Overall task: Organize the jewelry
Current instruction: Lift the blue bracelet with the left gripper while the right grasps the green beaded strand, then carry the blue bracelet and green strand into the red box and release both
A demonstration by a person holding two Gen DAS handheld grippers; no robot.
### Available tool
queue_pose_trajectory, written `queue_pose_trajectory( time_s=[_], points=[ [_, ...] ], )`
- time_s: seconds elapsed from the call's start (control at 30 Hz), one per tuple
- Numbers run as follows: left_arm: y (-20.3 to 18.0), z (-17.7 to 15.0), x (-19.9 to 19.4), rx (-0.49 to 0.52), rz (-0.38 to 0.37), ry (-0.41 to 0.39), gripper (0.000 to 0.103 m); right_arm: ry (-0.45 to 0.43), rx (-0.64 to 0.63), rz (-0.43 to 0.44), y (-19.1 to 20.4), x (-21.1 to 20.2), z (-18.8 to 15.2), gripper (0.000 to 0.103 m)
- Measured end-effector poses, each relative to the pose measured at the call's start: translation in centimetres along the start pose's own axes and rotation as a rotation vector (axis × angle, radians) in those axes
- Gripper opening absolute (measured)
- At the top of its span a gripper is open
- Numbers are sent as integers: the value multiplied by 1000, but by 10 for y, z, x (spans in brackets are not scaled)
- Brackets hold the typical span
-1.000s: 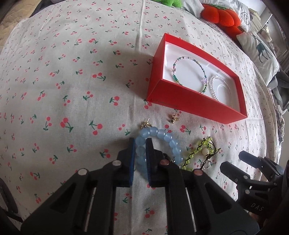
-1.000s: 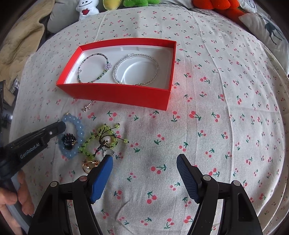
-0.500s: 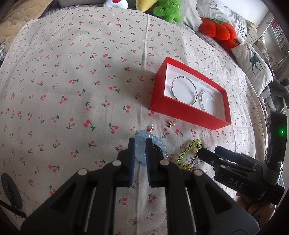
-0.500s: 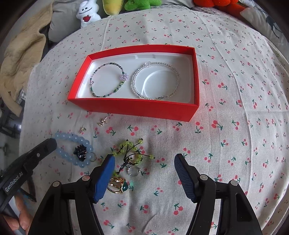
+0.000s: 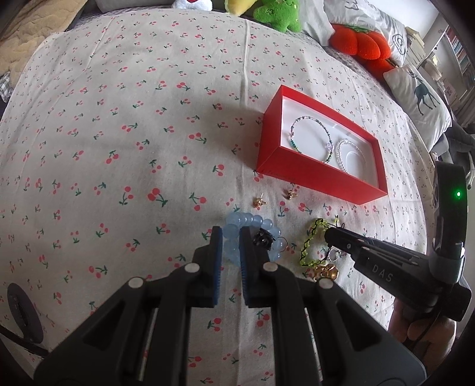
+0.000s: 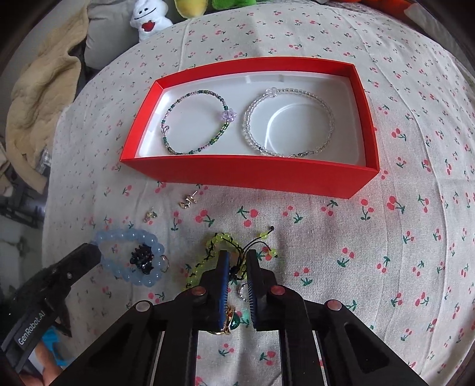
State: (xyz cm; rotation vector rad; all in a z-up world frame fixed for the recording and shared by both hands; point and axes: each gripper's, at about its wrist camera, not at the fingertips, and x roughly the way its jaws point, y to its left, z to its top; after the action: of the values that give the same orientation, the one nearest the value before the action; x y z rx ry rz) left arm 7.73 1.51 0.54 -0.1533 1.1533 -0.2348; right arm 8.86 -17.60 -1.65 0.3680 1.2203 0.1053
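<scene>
My left gripper [image 5: 231,234] is shut on the pale blue bead bracelet [image 5: 258,222], pinching its left side on the cherry-print cloth. In the right wrist view the blue bracelet [image 6: 127,237] rings a black charm [image 6: 142,258], with the left gripper [image 6: 89,252] at its edge. My right gripper [image 6: 237,258] is shut on the yellow-green bead bracelet [image 6: 213,242], its black cords between the pads. A gold ring with a green stone [image 6: 230,322] lies under its fingers. The red box [image 6: 252,175] holds a green-purple bracelet [image 6: 224,115] and a clear bead bracelet [image 6: 246,124].
Two small gold earrings [image 6: 187,202] [image 6: 150,215] lie between the box and the bracelets, and a silver ring [image 6: 242,292] sits by my right fingers. Plush toys [image 5: 276,14], pillows [image 5: 415,98] and a beige blanket [image 6: 38,98] line the bed's far edges.
My right gripper moved over the yellow-green bracelet and its wide jaws closed on it. The left gripper rose a little, still gripping the blue bracelet.
</scene>
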Motion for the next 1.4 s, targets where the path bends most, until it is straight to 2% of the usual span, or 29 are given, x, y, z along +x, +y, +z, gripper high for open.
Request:
queue_pose_trajectory(
  time_s=[0.4, 0.87, 1.2, 1.4],
  points=[
    [-16, 1, -33, 22, -78, -71, 13, -71, -28, 59, 4, -40, -3, 6],
    [-29, 3, -54, 35, -116, -128, 13, -174, -5, 117, -7, -88, 2, 6],
    [-54, 29, -55, 57, -163, -150, 13, -276, 36, 127, -21, -113, 32, 6],
    [-84, 59, -46, 80, -237, -149, 13, -312, 71, 124, -34, -114, 51, 6]
  ],
)
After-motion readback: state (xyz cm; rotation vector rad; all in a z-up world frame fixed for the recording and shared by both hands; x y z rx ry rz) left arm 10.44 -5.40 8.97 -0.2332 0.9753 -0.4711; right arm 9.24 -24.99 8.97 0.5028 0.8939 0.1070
